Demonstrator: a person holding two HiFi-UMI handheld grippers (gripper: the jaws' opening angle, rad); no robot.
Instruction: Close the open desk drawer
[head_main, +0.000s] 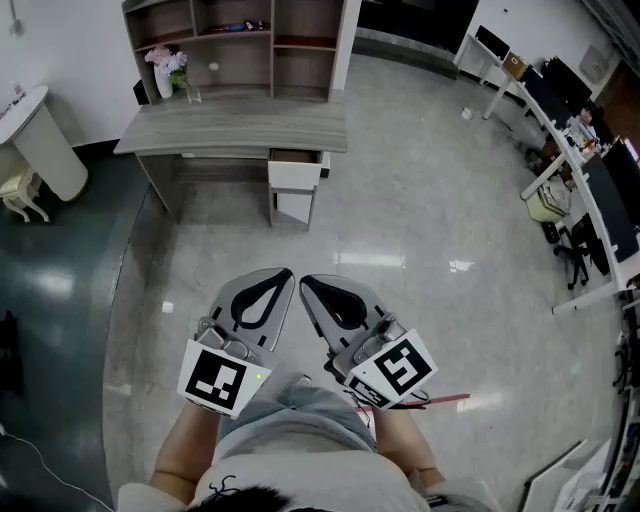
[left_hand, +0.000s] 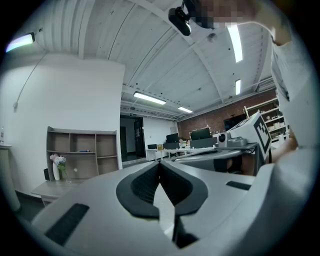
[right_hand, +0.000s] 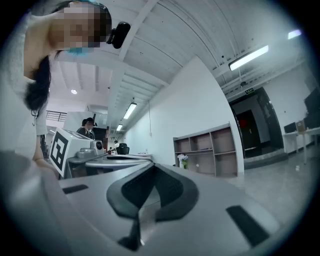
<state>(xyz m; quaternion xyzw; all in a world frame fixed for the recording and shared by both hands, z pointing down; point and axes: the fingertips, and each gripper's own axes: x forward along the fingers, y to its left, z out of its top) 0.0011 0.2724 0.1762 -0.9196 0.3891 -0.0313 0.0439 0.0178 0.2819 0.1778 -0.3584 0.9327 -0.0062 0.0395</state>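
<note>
You stand well back from the desk (head_main: 230, 128) on the polished office floor (head_main: 420, 230), a gripper in each hand held low and close to your body. The open drawer (head_main: 295, 172) hangs out from under the right end of the desktop, white front panel facing you and a strip of brown interior showing behind it.

The left gripper (head_main: 284, 273) and the right gripper (head_main: 306, 282) sit side by side, tips nearly touching. Each gripper's own view shows the dark pads pressed together at the tip with nothing between them, so both are closed on air.

The drawer lies almost dead ahead, well apart from both tips and roughly on the line that runs between them. Judged from the head view, neither hand is clearly nearer. The drawer's travel runs straight away from you, into the desk, so the push should go square against the white front along that same line.

The task looks not yet begun: first comes the walk across the floor, then contact with the panel. Closed tips would do for a flat push. An off-centre push might skew the drawer in its opening.

Behind the desk stand a shelf unit (head_main: 235, 40) and a vase of flowers (head_main: 168, 68)
</note>
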